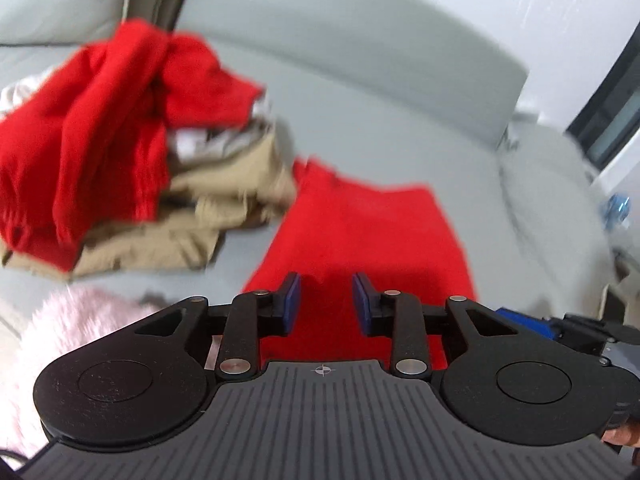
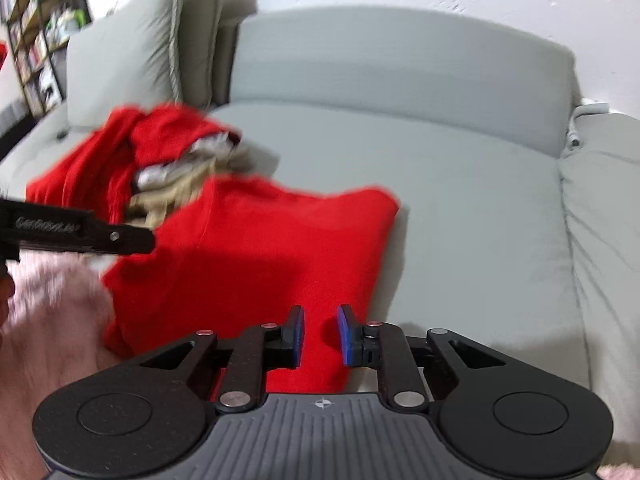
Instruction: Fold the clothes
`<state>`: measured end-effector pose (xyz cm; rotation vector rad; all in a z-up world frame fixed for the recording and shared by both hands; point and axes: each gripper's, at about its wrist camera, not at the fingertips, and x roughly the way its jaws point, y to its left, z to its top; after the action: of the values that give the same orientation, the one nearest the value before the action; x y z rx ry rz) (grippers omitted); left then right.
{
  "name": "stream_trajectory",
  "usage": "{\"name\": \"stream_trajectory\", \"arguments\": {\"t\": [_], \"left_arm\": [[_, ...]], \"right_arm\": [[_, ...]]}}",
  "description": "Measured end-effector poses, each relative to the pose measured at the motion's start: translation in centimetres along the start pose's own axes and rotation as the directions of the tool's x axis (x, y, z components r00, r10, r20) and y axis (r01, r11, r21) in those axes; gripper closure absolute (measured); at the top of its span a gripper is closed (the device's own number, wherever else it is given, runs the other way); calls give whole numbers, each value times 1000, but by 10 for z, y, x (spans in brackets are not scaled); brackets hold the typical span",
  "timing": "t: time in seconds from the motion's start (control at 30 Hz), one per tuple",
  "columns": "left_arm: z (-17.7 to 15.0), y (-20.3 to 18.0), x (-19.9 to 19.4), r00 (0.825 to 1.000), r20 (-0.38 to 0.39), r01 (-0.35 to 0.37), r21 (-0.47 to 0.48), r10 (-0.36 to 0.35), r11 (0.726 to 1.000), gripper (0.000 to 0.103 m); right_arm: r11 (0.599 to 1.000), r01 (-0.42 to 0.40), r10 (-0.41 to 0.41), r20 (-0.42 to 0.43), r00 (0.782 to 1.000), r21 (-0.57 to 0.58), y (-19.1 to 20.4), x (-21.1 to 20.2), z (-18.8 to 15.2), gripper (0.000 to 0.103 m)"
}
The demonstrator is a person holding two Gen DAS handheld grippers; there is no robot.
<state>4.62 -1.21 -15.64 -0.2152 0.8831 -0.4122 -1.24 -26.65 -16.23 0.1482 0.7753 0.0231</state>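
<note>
A flat, roughly rectangular folded red cloth garment (image 2: 256,264) lies on the seat of a pale grey-green fabric sofa (image 2: 460,200), and it serves here as the landmark. Just beyond its far left corner sits a loose heap of unfolded clothes (image 1: 132,168): crumpled red fabric on top, tan cloth below, with scraps of white or grey showing between; the pieces blur together, so how many garments it holds cannot be told. The left gripper (image 1: 326,300), black with blue pads, hangs above the near edge of the folded garment, its jaws parted a moderate way with nothing between them. The right gripper (image 2: 320,334), of the same make, hangs above the garment's near right corner, its jaws apart by a narrower gap, also empty. A fluffy pale pink textile (image 2: 52,320) lies just left of the garment's near edge, cut off by the frame. Behind the heap, at the sofa's far left, two plump grey-green cushions (image 2: 132,48) stand upright. Beyond them a dark shelf unit (image 2: 40,32) holds small things too blurred to name. Far right of the garment, a small blue object (image 1: 618,206) is too smeared to identify.
</note>
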Motion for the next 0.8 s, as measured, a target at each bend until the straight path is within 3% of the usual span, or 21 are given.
{"name": "stream_trajectory", "arguments": {"t": [0.2,0.4,0.53,0.63,0.8], "left_arm": [[55,-8,41,999,-3,-32,40,32,999,61],[105,-15,114,992,-110,-38,164,57,986,62],[108,-22,144,985,-143,-45,305,93,951,63],[105,-25,164,978,-163,-54,395,128,917,63],[99,-25,182,971,-182,-72,406,158,911,67]], "right_arm": [[998,5,-7,45,999,61,-24,24,30,74],[997,-76,75,40,996,17,-52,84,64,73],[986,-156,153,54,987,57,-66,104,64,71],[986,-157,156,12,988,60,-65,115,59,71],[991,-126,125,-22,992,-39,-58,124,57,71]]}}
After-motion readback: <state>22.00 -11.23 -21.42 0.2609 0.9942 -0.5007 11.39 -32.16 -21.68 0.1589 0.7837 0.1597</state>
